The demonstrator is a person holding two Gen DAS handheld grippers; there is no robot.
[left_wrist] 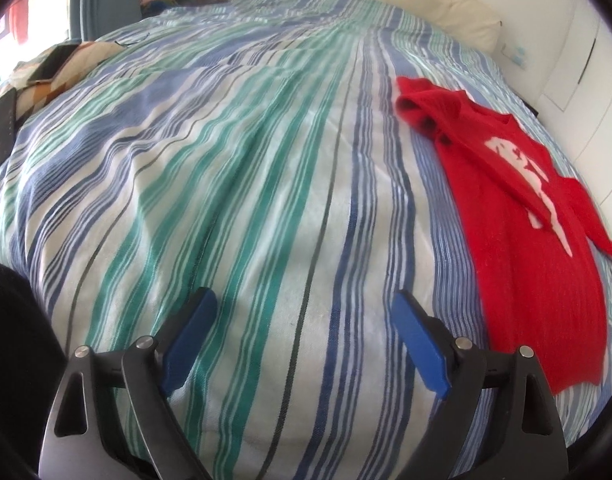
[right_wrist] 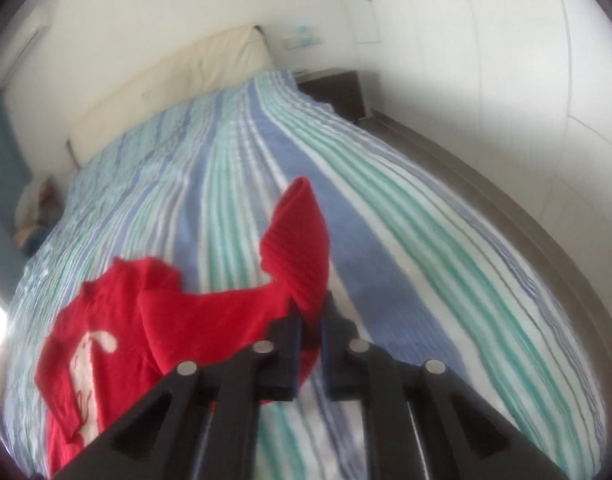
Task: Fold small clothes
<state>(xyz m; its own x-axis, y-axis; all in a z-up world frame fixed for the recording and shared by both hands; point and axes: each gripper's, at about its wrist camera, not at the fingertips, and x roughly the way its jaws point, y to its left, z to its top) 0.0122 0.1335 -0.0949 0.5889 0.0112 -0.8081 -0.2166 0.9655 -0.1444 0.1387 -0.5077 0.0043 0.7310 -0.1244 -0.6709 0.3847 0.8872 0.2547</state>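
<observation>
Right hand-held gripper point(right_wrist: 311, 304) pinches red sweater point(right_wrist: 210, 320) sleeve, white print.

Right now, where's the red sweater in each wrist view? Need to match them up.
Left wrist: red sweater lies along the right side of the picture on the striped bedspread, clear of the open left gripper.
Right wrist: sweater at lower left and centre, one sleeve pinched and lifted in the shut right gripper.
Shared landmark: the cream headboard at the far end of the bed.

White walls point(right_wrist: 146, 20), cream headboard point(right_wrist: 178, 80), striped bed point(left_wrist: 226, 200), dark nightstand point(right_wrist: 338, 88).
</observation>
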